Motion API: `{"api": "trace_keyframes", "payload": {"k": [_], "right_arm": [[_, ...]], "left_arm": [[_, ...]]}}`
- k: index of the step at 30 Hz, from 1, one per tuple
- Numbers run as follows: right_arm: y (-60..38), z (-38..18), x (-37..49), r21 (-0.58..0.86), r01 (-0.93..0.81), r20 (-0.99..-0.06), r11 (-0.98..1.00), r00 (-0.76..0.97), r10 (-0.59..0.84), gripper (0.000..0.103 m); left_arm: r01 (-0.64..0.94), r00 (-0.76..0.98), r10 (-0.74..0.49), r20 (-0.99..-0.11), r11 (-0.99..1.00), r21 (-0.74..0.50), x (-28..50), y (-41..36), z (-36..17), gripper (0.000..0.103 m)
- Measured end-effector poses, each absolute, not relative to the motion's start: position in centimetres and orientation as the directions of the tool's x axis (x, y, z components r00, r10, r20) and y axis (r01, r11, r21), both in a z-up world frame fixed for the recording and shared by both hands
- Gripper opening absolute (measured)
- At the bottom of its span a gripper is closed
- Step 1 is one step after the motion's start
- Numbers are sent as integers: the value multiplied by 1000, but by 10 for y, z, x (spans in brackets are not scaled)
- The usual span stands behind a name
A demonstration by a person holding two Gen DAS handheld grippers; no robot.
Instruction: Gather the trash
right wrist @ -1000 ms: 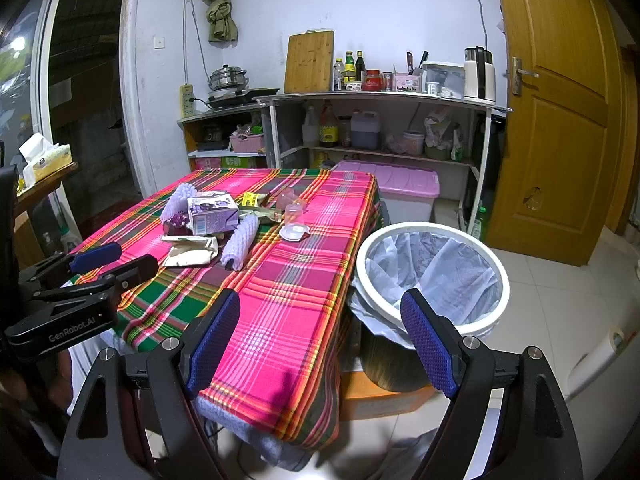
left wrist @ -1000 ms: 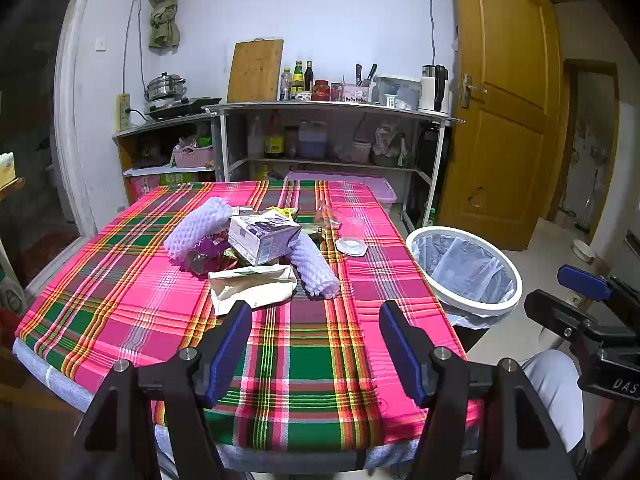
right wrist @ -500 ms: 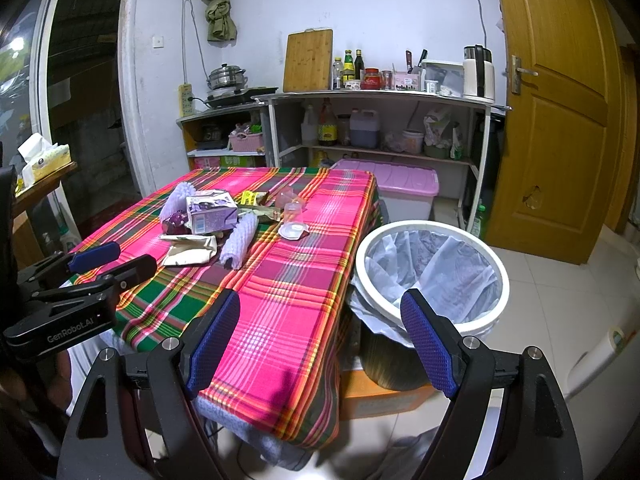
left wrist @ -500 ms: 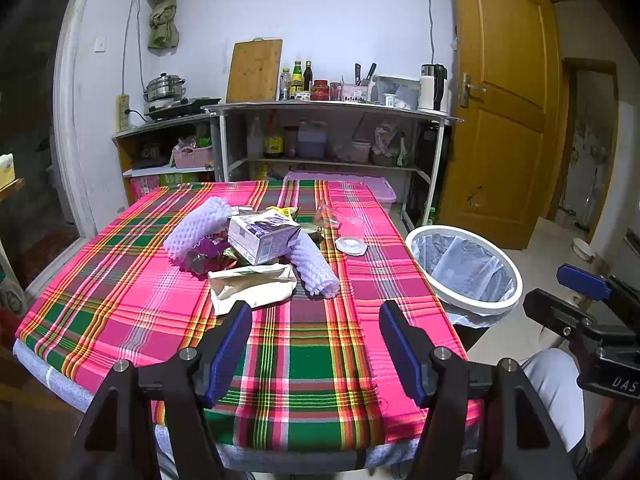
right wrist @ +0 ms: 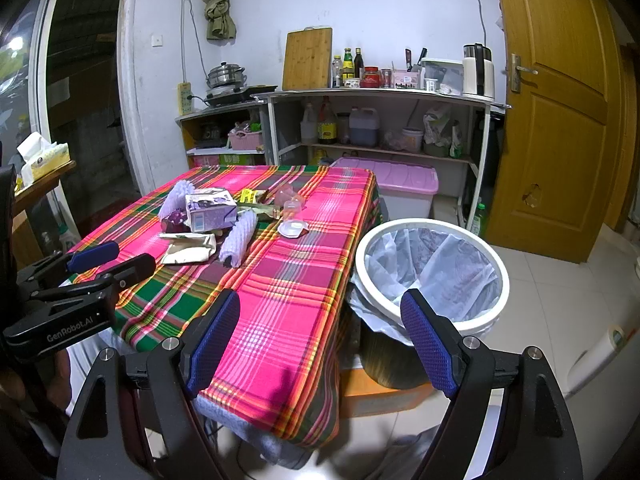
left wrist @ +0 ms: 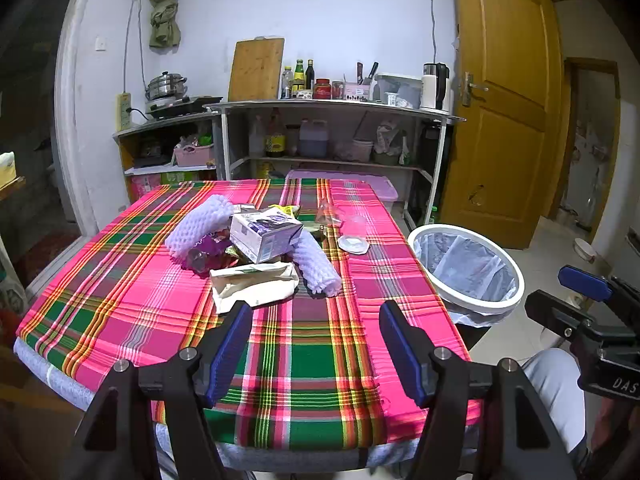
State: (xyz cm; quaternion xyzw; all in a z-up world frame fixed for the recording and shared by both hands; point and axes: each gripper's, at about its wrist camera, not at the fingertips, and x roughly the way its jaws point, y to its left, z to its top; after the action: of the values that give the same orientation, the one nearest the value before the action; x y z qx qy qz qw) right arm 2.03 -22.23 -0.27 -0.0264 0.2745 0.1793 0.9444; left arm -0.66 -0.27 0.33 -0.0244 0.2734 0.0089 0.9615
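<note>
Both grippers are black plastic frames with silver screws. The left gripper (left wrist: 315, 346) and right gripper (right wrist: 321, 339) carry blue textured pads (right wrist: 427, 344). White lettering marks their sides. Grey trouser legs (left wrist: 554, 384) show below.

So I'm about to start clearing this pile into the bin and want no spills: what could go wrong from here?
The purple carton rests on other scraps and a foam sleeve leans under it, so pulling one piece may scatter the rest. The clear plastic cup looks light and could tip. The bin stands off the table's edge, so a drop short of it may land on the floor.
</note>
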Motion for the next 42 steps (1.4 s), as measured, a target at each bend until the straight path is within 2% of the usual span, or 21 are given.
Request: {"api": "trace_keyframes", "payload": {"k": [42], "right_arm": [[-222,-6,19,47,-353,-536,934,780,322,83]], "left_arm": [[-33,848,11,-530,999,-32,-8,7,-1,66]]}}
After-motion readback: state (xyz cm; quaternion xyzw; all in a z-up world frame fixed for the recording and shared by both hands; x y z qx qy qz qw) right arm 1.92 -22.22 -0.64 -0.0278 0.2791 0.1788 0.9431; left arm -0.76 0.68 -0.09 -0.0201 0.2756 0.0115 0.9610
